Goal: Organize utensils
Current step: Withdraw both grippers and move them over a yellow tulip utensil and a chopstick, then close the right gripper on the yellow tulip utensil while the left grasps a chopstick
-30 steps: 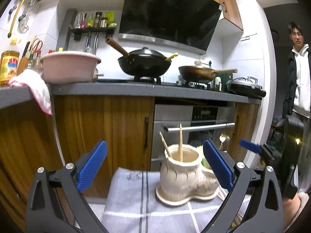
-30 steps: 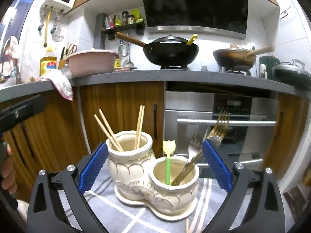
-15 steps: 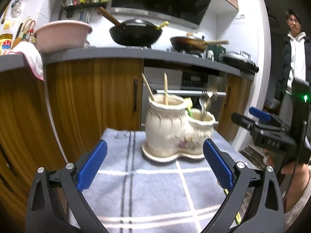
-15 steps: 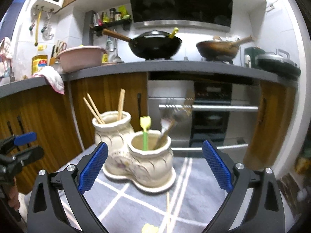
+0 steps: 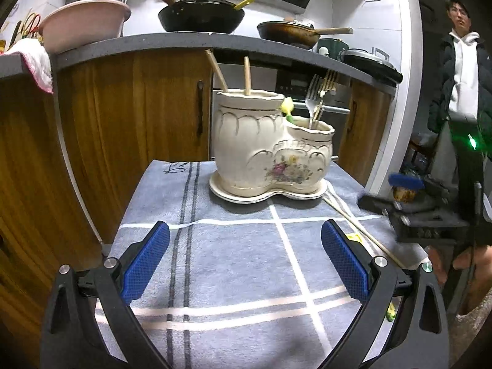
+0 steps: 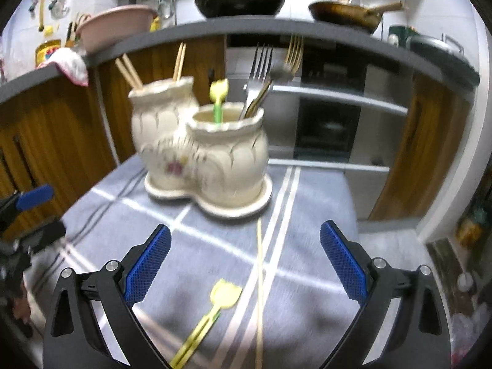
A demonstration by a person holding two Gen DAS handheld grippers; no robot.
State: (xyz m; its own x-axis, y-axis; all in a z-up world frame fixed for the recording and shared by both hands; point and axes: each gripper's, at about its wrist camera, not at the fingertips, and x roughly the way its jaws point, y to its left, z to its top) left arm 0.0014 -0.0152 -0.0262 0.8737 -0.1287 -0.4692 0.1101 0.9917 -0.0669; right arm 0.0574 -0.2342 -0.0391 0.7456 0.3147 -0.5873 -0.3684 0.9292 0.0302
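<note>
Cream ceramic two-pot utensil holder (image 6: 203, 153) stands close beyond my spread, empty right gripper (image 6: 244, 269); the thin wooden chopstick (image 6: 259, 283) may roll off the checked cloth (image 6: 307, 215). Left gripper (image 5: 244, 258) spread too.

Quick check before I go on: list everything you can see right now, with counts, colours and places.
Cream ceramic two-pot holder: 1, on the grey checked cloth.
Wooden chopsticks in pot: 4, tan, taller pot.
Metal forks: 2, silver and gold, shorter pot.
Yellow-green tulip pick: 1, shorter pot.
Loose chopstick: 1, tan, on cloth.
Loose tulip pick: 1, yellow, on cloth.
Black wok: 1, stove.
Pink basin: 1, counter.
Bystander: 1, right.
Left gripper: blue pads, open.
Right gripper: open.
</note>
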